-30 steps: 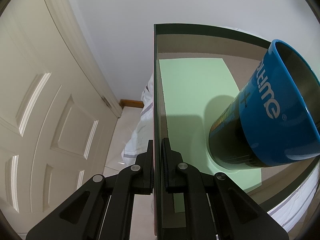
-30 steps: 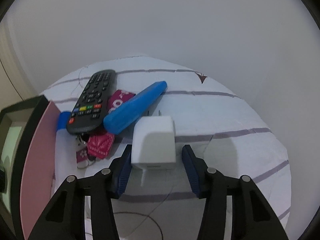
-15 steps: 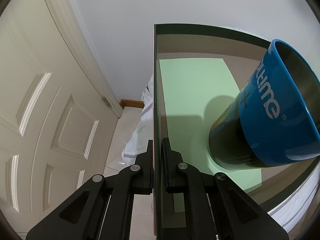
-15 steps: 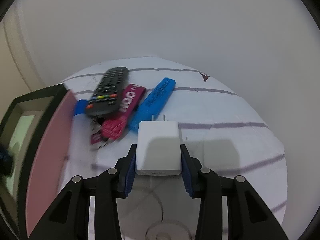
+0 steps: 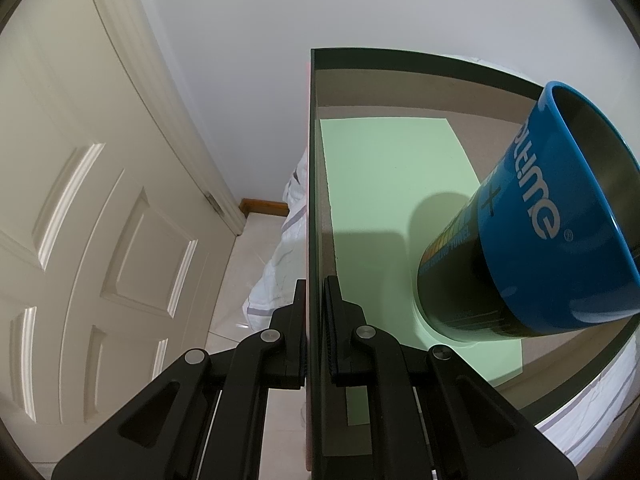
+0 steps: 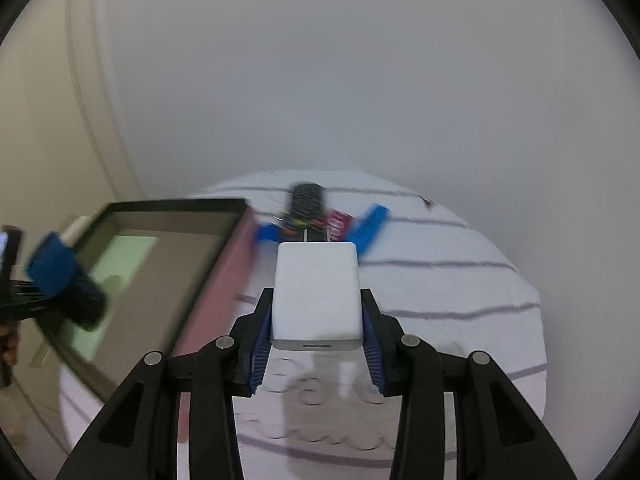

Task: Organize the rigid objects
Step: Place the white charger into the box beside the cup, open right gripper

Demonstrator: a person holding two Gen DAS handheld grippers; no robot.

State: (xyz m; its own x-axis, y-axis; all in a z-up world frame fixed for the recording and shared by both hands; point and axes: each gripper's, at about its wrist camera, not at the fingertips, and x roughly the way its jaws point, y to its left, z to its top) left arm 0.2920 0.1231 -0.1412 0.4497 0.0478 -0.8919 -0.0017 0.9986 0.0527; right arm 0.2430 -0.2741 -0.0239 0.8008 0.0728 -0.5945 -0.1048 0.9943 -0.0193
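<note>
My left gripper is shut on the left wall of an open box with a green sheet on its floor. A blue and black mug stands inside the box. My right gripper is shut on a white plug-in charger and holds it above the bed. In the right wrist view the pink-sided box lies to the left, with the mug in it. A black remote, a blue case and a pink tag lie beyond the charger, blurred.
A white sheet with purple stripes covers the bed. A cream panelled door and tiled floor are left of the box. A plain wall stands behind the bed.
My right gripper closed on the charger and lifted it up and back from the pile of objects. The view swung so the box shows more. The left gripper has not moved.
</note>
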